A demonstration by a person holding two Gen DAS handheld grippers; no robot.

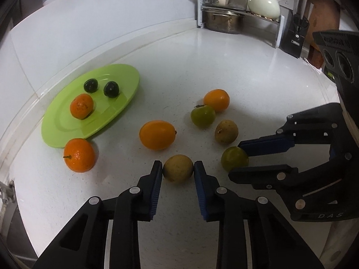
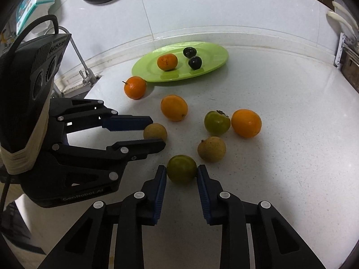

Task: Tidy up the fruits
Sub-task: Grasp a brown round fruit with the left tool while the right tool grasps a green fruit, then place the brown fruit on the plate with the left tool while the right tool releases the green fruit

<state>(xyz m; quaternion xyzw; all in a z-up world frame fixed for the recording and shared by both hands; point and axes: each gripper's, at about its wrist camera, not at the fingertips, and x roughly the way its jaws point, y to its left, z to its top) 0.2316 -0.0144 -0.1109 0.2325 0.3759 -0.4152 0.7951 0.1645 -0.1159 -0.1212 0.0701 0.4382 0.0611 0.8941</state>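
Observation:
My left gripper [image 1: 178, 164] is shut on a brownish-yellow round fruit [image 1: 178, 168] that rests on the white counter; the right wrist view shows the same grip [image 2: 156, 132]. Just to its right, my right gripper [image 2: 181, 168] is shut on a green round fruit [image 2: 181, 169], also resting on the counter. A green plate [image 1: 67, 132] at the back left carries a mandarin [image 1: 81, 106] and two dark plums [image 1: 90, 85]. Loose on the counter lie a mandarin [image 1: 79, 155], two oranges [image 1: 157, 135], a green fruit with a calyx [image 1: 203, 116] and another brown fruit [image 1: 226, 131].
A rack with pots [image 1: 224, 20] and a knife block [image 1: 296, 38] stand at the back right corner. A faucet [image 2: 83, 71] rises by the counter's left end, where the sink edge begins. The wall runs close behind the plate.

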